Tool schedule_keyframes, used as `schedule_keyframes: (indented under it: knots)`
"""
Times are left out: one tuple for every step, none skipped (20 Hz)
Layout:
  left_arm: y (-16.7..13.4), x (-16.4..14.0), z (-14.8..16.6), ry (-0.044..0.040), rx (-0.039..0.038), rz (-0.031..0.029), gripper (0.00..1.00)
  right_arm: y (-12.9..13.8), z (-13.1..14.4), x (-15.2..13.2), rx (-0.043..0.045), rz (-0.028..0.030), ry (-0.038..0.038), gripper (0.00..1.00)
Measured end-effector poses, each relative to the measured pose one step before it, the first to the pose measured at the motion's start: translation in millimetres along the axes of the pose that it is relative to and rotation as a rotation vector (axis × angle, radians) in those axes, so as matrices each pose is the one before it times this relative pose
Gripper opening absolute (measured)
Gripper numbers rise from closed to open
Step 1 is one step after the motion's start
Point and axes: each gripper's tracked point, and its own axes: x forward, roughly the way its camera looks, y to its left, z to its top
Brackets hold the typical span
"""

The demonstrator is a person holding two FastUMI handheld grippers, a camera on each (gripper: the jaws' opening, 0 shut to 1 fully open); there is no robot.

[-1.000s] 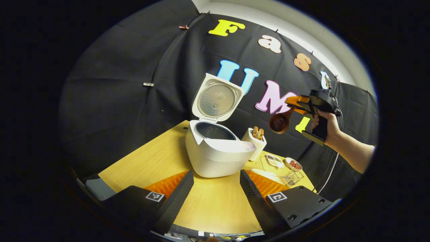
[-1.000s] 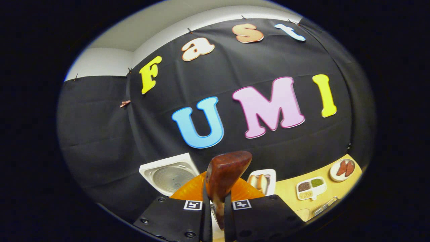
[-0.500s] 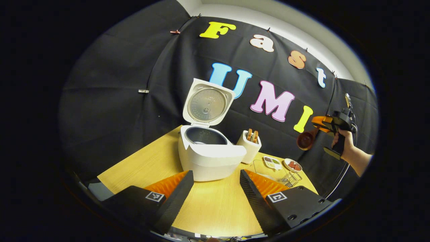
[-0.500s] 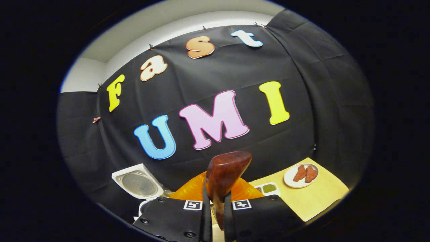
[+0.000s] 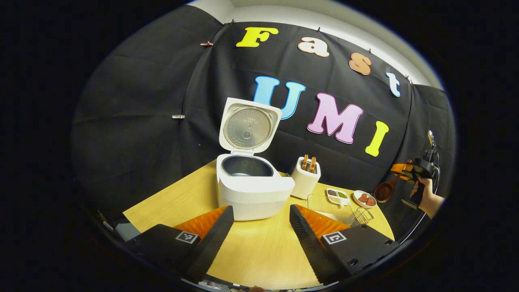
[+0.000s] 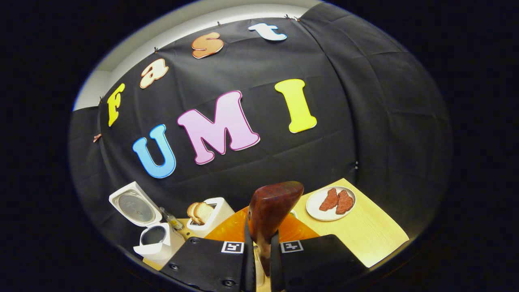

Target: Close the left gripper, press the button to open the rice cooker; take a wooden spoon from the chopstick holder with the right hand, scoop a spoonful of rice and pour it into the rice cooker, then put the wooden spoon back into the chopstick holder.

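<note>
The right gripper (image 6: pixel 259 259) clamps the dark brown wooden spoon (image 6: pixel 269 211) above the table's right end, well apart from the open white rice cooker (image 5: pixel 251 190); the left gripper (image 5: pixel 259 231) hangs spread near it. Next, seemingly: scooping rice, not clearly identifiable here.

Up close in the left gripper view, the left gripper (image 5: pixel 259 227) shows two black wedge-shaped finger blocks with ribbed inner faces, each with a square black-and-white marker on top, and round screw heads on the right-side block. Far off at the edge, the right gripper (image 5: pixel 399 172) is a dark body with a pistol-style handle, a bare hand (image 5: pixel 421 197) around it, a cable looping down behind. In the right gripper view, that gripper (image 6: pixel 262 253) has matching black blocks, paired markers and screws.
</note>
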Motion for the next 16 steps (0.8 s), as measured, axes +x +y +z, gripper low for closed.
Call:
schedule_keyframes:
  knots:
    - [-6.40, -0.37, -0.63, 0.00023, -0.00535, 0.01057, 0.95, -7.61, -9.54, 6.37, 0.00027, 0.00051, 0.02142, 0.18]
    - [-6.65, 0.42, -1.30, 0.00159, -0.00477, 0.01020, 0.95, -7.90, -9.84, 6.90, 0.00292, 0.00027, 0.02236, 0.18]
    - [-5.99, -0.02, -0.46, 0.00096, -0.00245, 0.01123, 0.95, -6.24, -8.33, 5.81, 0.00412, -0.00013, 0.01746, 0.18]
    - [-5.74, 0.85, -1.32, -0.00093, 0.00026, 0.01256, 0.95, -6.23, -9.81, 5.97, 0.00573, -0.00078, 0.01978, 0.18]
    - [-4.53, -0.14, -0.61, -0.00133, 0.00130, 0.01373, 0.95, -6.19, -9.96, 5.76, 0.00622, 0.00000, 0.02302, 0.18]
    - [-5.03, 0.26, -0.28, -0.00195, -0.00023, 0.01224, 0.95, -5.03, -10.26, 5.76, 0.00671, 0.00123, 0.02493, 0.18]
    - [-5.72, -0.40, 0.12, -0.00098, -0.00288, 0.00933, 0.95, -4.60, -11.81, 3.92, 0.00166, 0.00151, 0.02345, 0.18]
    - [-4.21, -1.53, -0.73, -0.00180, -0.00408, 0.00799, 0.95, -4.82, -10.16, 4.32, 0.00019, 0.00358, 0.02033, 0.18]
    - [-4.24, -1.16, 0.25, -0.00093, -0.00538, 0.00675, 0.95, -1.40, -6.39, 0.61, 0.00468, 0.00435, 0.00360, 0.18]
    - [-4.53, -0.73, 0.92, -0.00204, -0.00509, 0.00734, 0.95, -2.13, -5.03, 2.45, 0.00869, 0.00390, 0.00592, 0.18]
    - [-3.40, -2.08, 1.91, -0.00650, -0.00099, 0.00734, 0.95, -4.26, -6.14, 3.04, 0.01374, -0.00062, 0.00912, 0.18]
    - [-1.75, -2.33, 2.11, -0.00978, 0.00286, 0.01123, 0.95, -4.14, -7.07, 3.30, 0.01690, -0.00482, 0.01227, 0.18]
    - [-0.40, -2.76, 2.16, -0.00728, 0.00449, 0.01143, 0.95, -4.25, -7.27, 4.84, 0.01967, -0.00682, 0.01506, 0.18]
    - [-0.25, -2.48, -0.05, -0.00306, 0.00413, 0.00980, 0.95, -4.55, -6.54, 2.68, 0.01910, -0.00853, 0.01556, 0.18]
    - [-0.41, -2.36, 0.58, -0.00034, 0.00293, 0.00665, 0.95, -6.42, -6.43, 5.11, 0.01751, -0.01870, 0.01627, 0.18]
    - [-0.41, -1.37, -0.64, 0.00075, 0.00113, 0.00344, 0.95, -3.56, -3.25, 1.83, 0.01751, -0.00912, 0.01218, 0.20]
